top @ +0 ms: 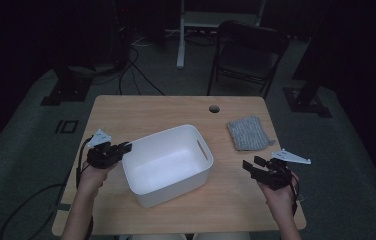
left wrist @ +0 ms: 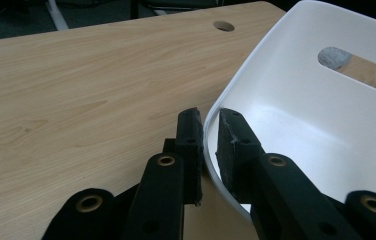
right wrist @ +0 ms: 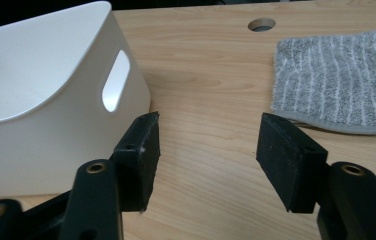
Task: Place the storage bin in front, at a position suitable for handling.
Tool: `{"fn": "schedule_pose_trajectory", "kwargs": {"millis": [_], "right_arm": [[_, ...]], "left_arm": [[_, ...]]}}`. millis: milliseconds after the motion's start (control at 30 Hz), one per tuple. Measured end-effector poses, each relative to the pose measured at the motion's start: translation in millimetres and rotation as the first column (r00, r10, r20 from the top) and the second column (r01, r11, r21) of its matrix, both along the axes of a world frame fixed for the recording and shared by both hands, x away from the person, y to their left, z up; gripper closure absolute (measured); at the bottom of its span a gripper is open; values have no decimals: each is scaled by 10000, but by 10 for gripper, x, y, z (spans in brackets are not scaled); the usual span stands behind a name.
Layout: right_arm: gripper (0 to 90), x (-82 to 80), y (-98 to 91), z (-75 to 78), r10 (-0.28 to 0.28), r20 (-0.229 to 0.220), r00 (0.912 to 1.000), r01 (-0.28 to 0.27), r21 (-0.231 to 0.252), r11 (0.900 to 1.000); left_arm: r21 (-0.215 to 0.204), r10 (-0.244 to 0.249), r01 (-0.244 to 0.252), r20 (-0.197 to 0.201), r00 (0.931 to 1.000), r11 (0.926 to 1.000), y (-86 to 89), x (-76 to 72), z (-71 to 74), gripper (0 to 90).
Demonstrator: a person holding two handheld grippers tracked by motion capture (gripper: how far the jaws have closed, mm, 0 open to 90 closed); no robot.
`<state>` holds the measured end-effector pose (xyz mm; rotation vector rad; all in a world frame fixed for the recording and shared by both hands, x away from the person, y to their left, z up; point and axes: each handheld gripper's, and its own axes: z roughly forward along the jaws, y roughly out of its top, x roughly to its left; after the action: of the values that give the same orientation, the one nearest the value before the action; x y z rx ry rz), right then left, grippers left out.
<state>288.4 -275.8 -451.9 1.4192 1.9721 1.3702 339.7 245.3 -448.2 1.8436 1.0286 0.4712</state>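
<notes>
The left claw (left wrist: 208,145) is pinching the bin (top: 168,165) by its rim, one pad outside the wall and one inside, so I'd guess it's there to keep the bin from sliding around. The bin sits mid-table (top: 126,112), empty, a bit skewed. The right claw (right wrist: 206,150) hangs spread with nothing between its pads, low over the wood between the bin and the towel (top: 248,133). The folded towel lies flat off to the right, probably what's getting picked up next.
</notes>
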Motion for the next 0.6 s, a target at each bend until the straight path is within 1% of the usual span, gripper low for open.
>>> {"fn": "schedule_pose_trajectory", "kwargs": {"millis": [33,67,167,300,467,600], "right_arm": [[415,7,-15,-8,15,43,10000,-15,27,10000],[408,20,-29,-19,-50,63,10000,50,-46,10000],[404,56,-59,-47,-104,20,9999,104,-14,9999],[400,109,-68,-75,-180,103,9998,181,-112,9998],[394,236,-77,-117,-316,133,9994,319,-223,9992],[391,336,-86,-146,-370,97,9993,371,-153,9992]], "left_arm": [[-33,-5,5,-1,10000,10000,3,4,-1,802],[-86,-2,2,-9,10000,10000,5,7,-4,801],[-209,6,-6,0,10000,9998,10,6,-11,800],[-319,70,-70,-2,10000,9995,12,3,-18,800],[-396,129,-128,42,9999,9991,12,-7,-26,799],[-485,150,-148,22,9999,9987,15,-7,-31,798]]}}
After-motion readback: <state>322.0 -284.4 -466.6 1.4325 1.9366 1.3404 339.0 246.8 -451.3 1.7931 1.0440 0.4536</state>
